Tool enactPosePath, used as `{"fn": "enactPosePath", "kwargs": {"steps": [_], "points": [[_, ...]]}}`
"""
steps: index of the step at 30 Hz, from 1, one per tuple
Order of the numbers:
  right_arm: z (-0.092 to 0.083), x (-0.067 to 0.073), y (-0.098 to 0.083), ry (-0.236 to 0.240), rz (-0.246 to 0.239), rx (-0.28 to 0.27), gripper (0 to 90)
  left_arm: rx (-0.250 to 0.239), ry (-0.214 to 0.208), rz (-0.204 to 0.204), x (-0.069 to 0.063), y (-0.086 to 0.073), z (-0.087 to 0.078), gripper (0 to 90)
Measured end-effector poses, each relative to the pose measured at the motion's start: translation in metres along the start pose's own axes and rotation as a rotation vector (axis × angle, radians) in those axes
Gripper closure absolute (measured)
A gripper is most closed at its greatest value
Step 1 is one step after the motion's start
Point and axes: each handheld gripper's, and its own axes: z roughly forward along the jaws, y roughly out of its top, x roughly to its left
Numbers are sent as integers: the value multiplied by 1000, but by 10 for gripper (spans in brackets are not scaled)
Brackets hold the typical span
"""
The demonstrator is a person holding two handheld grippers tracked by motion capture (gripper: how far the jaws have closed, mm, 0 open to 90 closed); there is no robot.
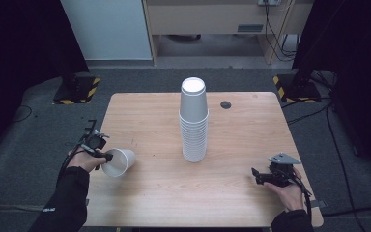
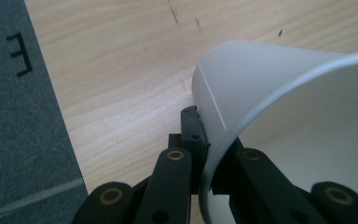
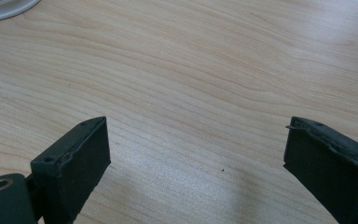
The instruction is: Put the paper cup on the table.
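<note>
While tilted sideways, the white cup (image 1: pixel 120 162) sits clamped in the left tool (image 1: pixel 105 155).

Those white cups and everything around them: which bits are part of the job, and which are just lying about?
In the job:
- single white paper cup, pinched at its rim by the left gripper
- tall stack of white paper cups
- right gripper, jaws apart, resting on the wooden table

Lying about:
- round black cap
- striped stand bases
</note>
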Motion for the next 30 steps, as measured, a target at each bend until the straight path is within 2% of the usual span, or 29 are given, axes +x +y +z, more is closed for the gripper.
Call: {"fn": "enactPosePath", "kwargs": {"steps": [1,2,7,10,17,21,26,30], "points": [[0,0,0,0,0,0,72,0,0,0,0,0,0,872],[0,0,0,0,-2,3,72,36,-3,13,-2,4,2,872],[1,0,-1,3,-4,4,72,118,13,36,-5,9,3,872],[1,0,-1,5,-1,7,72,180,-7,47,-7,12,2,872],[1,0,-1,7,-1,6,72,255,-17,67,-13,14,8,872],[1,0,-1,10,-4,7,72,304,-28,58,-13,14,11,871],[1,0,-1,13,-6,9,72,317,-33,36,-12,16,13,869],[1,0,-1,14,-4,8,73,281,-37,18,-12,17,16,840]]}}
